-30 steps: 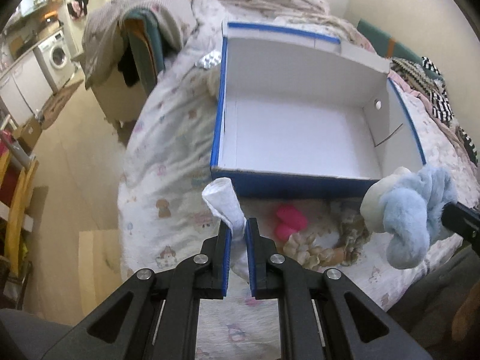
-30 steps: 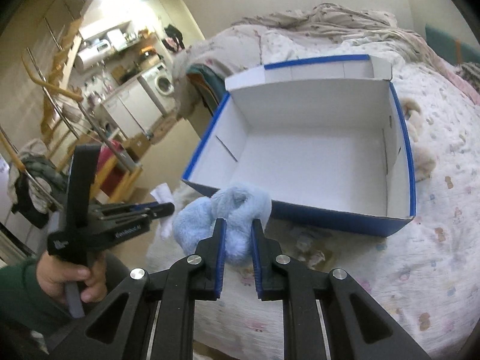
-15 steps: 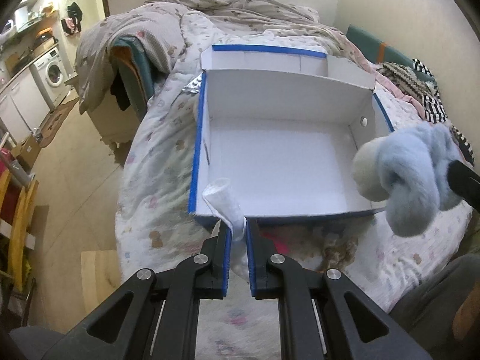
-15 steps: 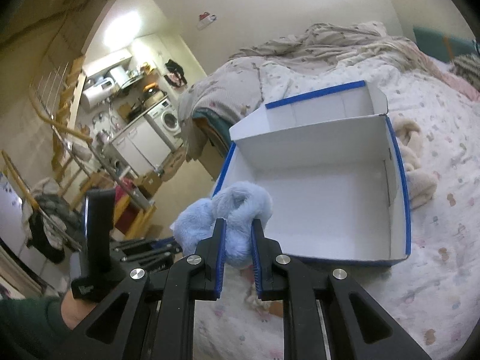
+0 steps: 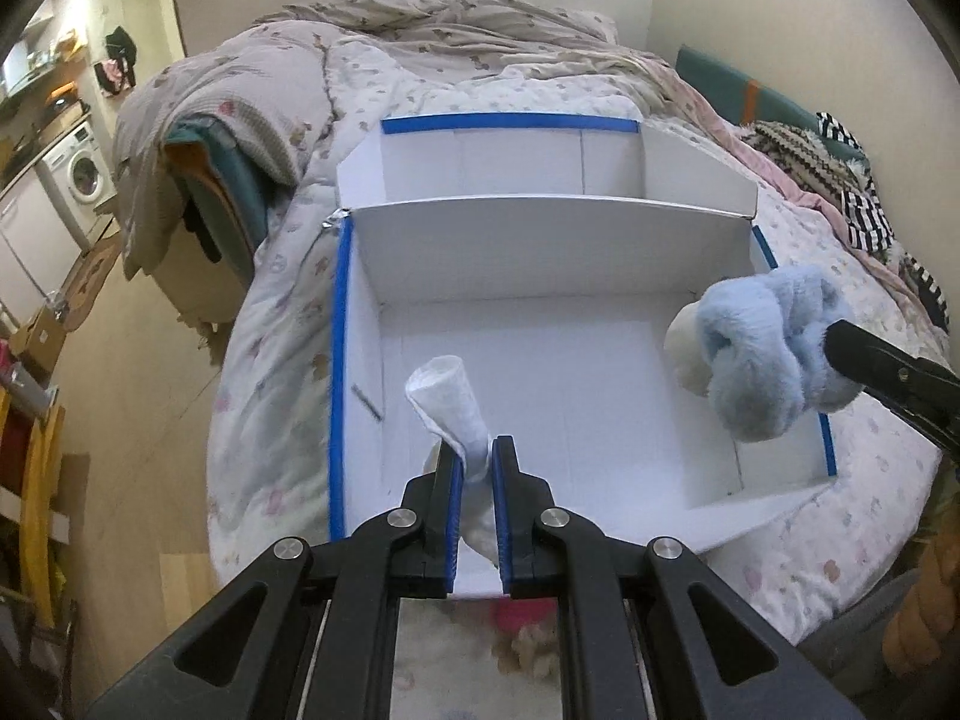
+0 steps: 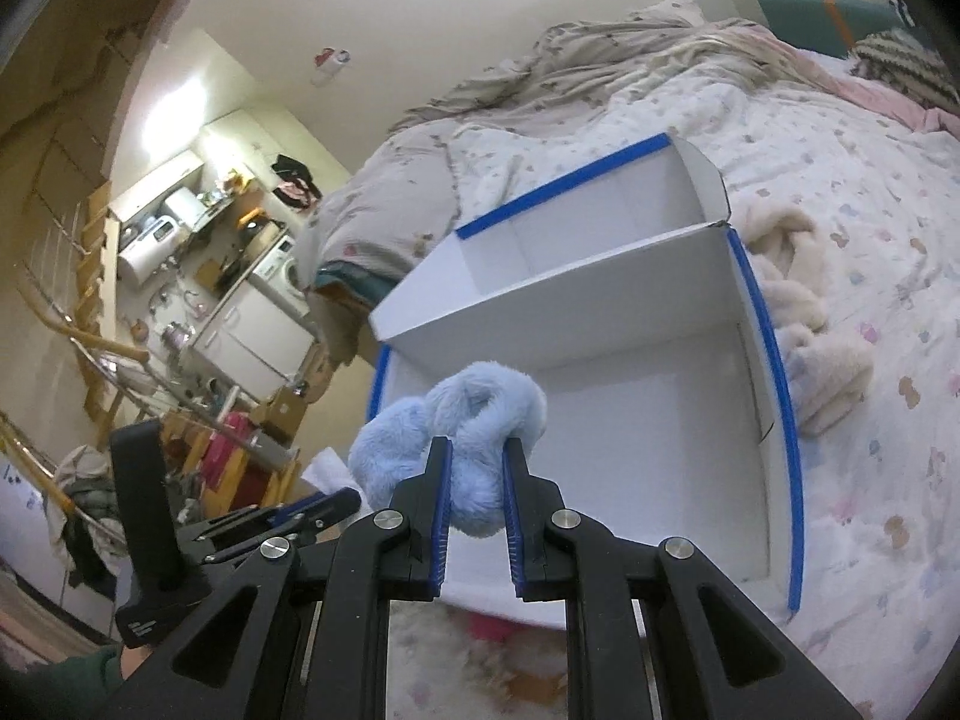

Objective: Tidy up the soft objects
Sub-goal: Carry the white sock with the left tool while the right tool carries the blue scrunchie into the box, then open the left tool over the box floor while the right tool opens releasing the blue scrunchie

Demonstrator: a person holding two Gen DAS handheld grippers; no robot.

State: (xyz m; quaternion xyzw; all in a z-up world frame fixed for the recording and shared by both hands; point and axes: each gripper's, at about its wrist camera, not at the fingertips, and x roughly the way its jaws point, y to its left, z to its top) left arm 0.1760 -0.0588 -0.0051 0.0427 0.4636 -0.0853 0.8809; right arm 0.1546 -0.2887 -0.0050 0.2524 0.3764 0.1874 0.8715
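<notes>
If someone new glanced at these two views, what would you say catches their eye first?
Most likely the big white box with blue edges, lying open and bare on the patterned bedspread. Next, the fluffy light-blue soft toy clamped in the right tongs over the box's near right corner, and the white sock pinched in the left tongs above its front edge.

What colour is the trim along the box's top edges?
Blue, on a white box; the trim shows best in the left wrist view.
</notes>
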